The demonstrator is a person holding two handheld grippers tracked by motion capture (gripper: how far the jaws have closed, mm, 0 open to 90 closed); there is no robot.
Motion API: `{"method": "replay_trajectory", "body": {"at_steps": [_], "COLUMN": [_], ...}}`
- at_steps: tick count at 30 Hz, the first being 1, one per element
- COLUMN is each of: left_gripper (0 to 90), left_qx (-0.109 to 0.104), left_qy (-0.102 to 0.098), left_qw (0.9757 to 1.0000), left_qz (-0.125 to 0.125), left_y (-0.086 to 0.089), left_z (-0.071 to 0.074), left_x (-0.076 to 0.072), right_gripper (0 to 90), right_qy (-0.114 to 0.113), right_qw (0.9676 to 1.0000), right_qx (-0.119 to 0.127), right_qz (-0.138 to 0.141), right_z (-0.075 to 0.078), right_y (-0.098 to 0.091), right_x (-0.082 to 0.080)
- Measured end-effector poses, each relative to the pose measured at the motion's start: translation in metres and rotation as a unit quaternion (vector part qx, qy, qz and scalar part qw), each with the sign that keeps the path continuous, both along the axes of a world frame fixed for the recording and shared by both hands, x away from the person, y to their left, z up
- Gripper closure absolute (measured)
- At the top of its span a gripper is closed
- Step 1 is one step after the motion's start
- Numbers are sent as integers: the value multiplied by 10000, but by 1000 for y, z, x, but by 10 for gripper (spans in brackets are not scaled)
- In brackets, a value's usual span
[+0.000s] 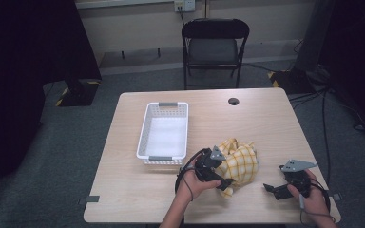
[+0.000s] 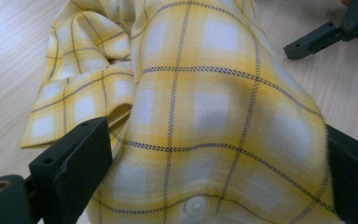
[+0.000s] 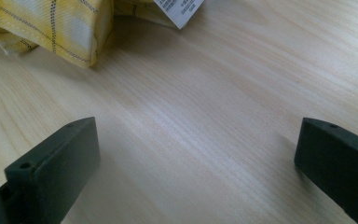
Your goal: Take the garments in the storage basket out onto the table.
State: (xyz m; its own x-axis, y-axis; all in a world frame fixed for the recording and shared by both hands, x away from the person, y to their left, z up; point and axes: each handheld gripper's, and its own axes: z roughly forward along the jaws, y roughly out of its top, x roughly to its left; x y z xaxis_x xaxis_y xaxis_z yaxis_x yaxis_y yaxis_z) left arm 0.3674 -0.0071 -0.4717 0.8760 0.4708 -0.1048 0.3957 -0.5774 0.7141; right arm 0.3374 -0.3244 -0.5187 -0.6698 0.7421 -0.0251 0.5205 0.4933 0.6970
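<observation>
Left gripper view has my left gripper with its jaws wide apart around a bulge of the shirt, cloth between them but not pinched, I judge so it can gather a thick fold. My right gripper waits spread and empty over bare table, just beside the shirt's label. The shirt, yellow check with white squares and a white button, lies crumpled near the basket.
</observation>
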Motion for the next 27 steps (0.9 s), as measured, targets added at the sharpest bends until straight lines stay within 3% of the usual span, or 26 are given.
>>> {"method": "replay_trajectory", "body": {"at_steps": [8, 21, 27], "left_gripper": [64, 42, 26], "left_qx": [-25, -276, -223], "left_qy": [15, 77, 94], "left_qw": [10000, 9996, 9997], "left_qz": [-28, 63, 100], "left_y": [5, 23, 29], "left_z": [6, 15, 11], "left_x": [-3, -9, -11], "right_gripper": [0, 0, 0], "right_qy": [-1, 0, 0], "right_qw": [10000, 10000, 10000], "right_qx": [0, 1, 0], "right_qz": [0, 0, 0], "right_z": [0, 0, 0], "right_y": [0, 0, 0], "right_x": [0, 0, 0]}}
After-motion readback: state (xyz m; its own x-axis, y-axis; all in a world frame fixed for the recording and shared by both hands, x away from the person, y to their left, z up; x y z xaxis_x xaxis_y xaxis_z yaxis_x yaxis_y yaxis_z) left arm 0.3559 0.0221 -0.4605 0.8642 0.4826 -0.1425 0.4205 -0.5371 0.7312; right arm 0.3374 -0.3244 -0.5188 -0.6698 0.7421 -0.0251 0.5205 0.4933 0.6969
